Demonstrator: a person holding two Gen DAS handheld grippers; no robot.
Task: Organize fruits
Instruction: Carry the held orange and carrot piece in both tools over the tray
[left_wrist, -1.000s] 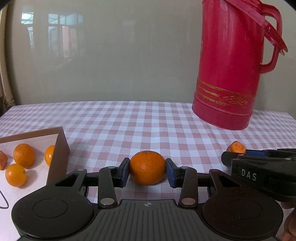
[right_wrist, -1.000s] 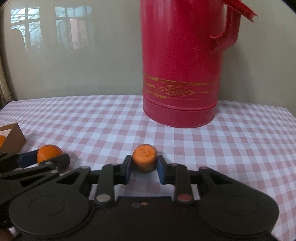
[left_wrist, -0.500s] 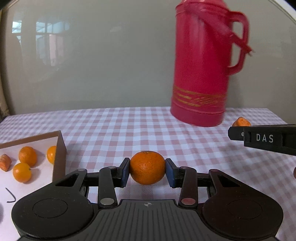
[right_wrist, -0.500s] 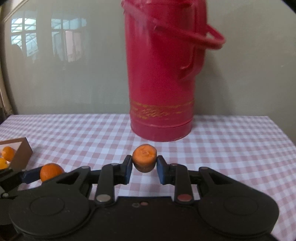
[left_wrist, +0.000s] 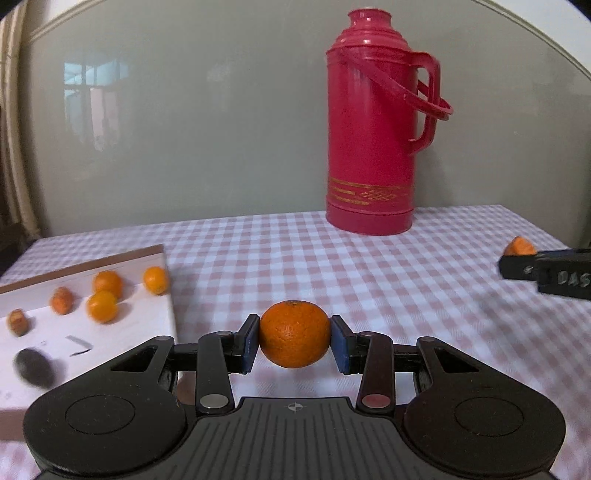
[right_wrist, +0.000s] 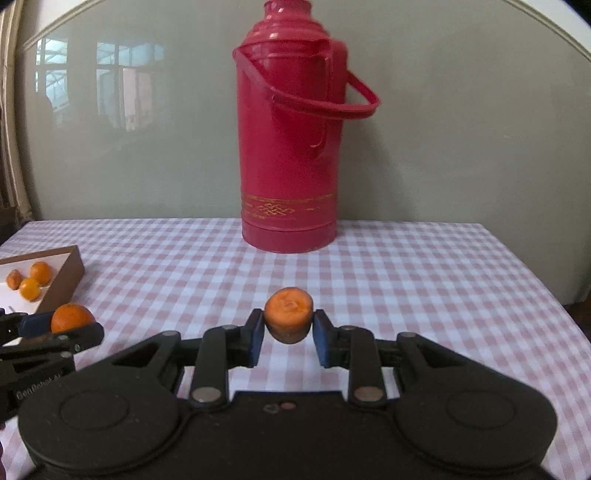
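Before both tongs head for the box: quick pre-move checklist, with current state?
1. Left tongs gripping the mandarin: ok, both pads press its sides and it hangs clear of the cloth.
2. Right tongs gripping the carrot chunk: ok, clamped and lifted.
3. Box has room: ok, bare floor beside the fruit already inside.
4. Path from the left tongs to the box: ok, only checked tablecloth between.
5. Thermos out of the way: ok, upright at the far edge.
6. Clearance between the two tongs on the way: cannot tell.
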